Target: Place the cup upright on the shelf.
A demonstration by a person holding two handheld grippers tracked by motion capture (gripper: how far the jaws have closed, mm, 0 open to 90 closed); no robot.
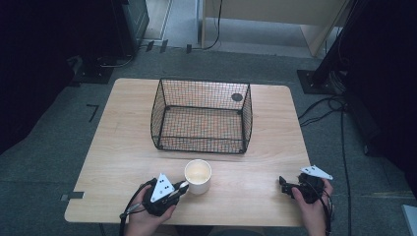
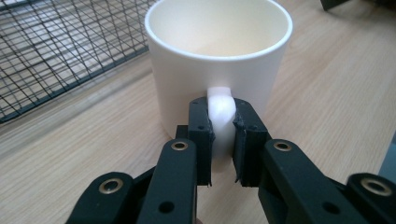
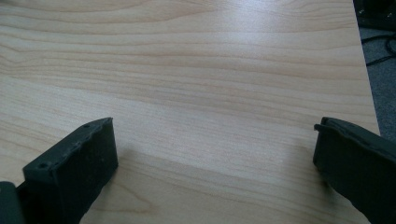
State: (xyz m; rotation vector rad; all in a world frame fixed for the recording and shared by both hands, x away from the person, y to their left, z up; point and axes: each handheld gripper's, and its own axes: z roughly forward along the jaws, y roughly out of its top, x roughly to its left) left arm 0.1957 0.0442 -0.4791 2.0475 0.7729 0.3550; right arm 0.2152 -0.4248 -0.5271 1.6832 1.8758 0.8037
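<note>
— Pinching the handle [image 2: 221, 108] of the mug [image 1: 197, 176], my left claw [image 1: 180, 188] sits at its seven o'clock, near the table [image 1: 118, 147] edge.
— Risk?
— It swings if I lift; thin grip. Basket [image 1: 201, 115] waits at twelve.
— Right claw [image 1: 285, 184]?
— Spread, empty.

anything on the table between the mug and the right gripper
Nothing: in the high view, bare wood runs from the mug to the right gripper.
</note>
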